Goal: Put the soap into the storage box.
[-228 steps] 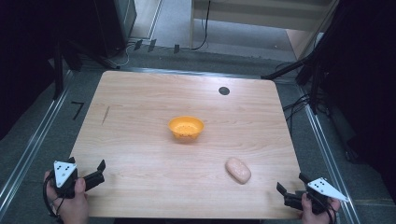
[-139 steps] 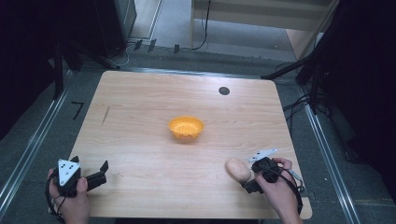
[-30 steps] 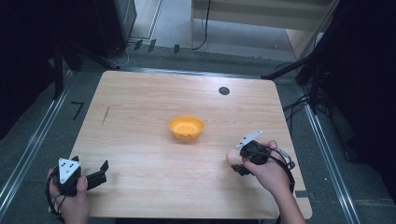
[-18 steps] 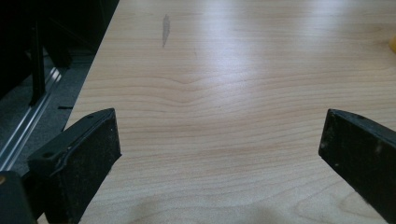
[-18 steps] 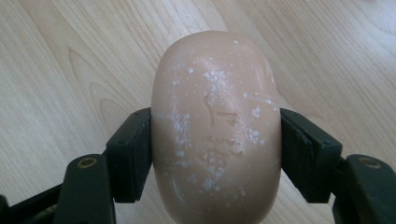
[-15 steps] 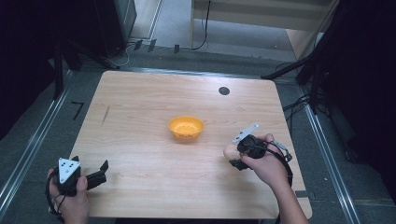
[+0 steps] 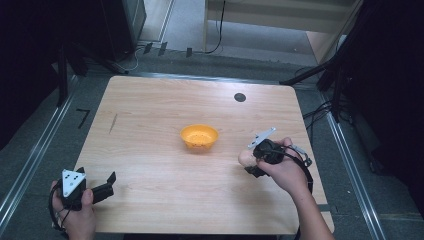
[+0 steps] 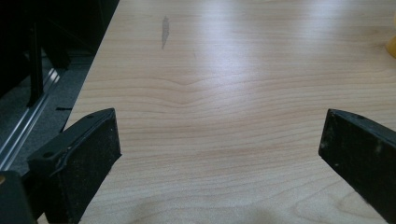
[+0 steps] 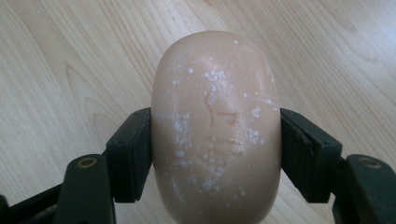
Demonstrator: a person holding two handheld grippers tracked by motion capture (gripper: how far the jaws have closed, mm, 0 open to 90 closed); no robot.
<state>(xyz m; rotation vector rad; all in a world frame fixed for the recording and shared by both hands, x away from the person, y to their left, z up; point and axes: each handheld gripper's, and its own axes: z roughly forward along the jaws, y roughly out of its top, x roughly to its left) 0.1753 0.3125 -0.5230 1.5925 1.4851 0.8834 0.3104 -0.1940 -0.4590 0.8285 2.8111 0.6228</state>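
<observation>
Nearest, at the table's (image 7: pixel 150 210) front left corner: left gripper (image 7: pixel 102 187) in a hand (image 7: pixel 75 215), grey three-cornered plate on top, black jaws pointing right and standing wide apart with nothing between them. In the left gripper view, matte, slightly gritty black pads (image 8: pixel 88 154) at either side, bare pale wood between, fine wavy grain, soft glare.

Further in, on the right side: right gripper (image 7: pixel 248 161) gripped by a hand (image 7: pixel 282 170), black cable looping off the wrist, small grey plate tilted up. Jaws closed on a potato (image 7: pixel 244 158), held toward the table's middle, just right of the bowl (image 7: pixel 199 137). Touching the wood or lifted clear of it: cannot tell.

In the right gripper view, potato (image 9: pixel 215 126) smooth, rounded, oblong, pale tan-pink, dusted with white flecks and faint scratches, long axis running away from the camera. Blocky black pads (image 9: pixel 133 149) pressing its two flanks at mid-length. Light wood grain slanting beneath.

Near the centre: bowl, small, round, orange, plastic-looking, shallow, open side up, resting on the wood, well apart from the left gripper.

Beyond, near the far edge: small round black disc (image 7: pixel 240 97), flat on the surface. On the left half, a short dark streak (image 7: pixel 113 123) in the wood.

Table: rectangular, light wood top, rounded corners, grey floor and metal rails around it.
</observation>
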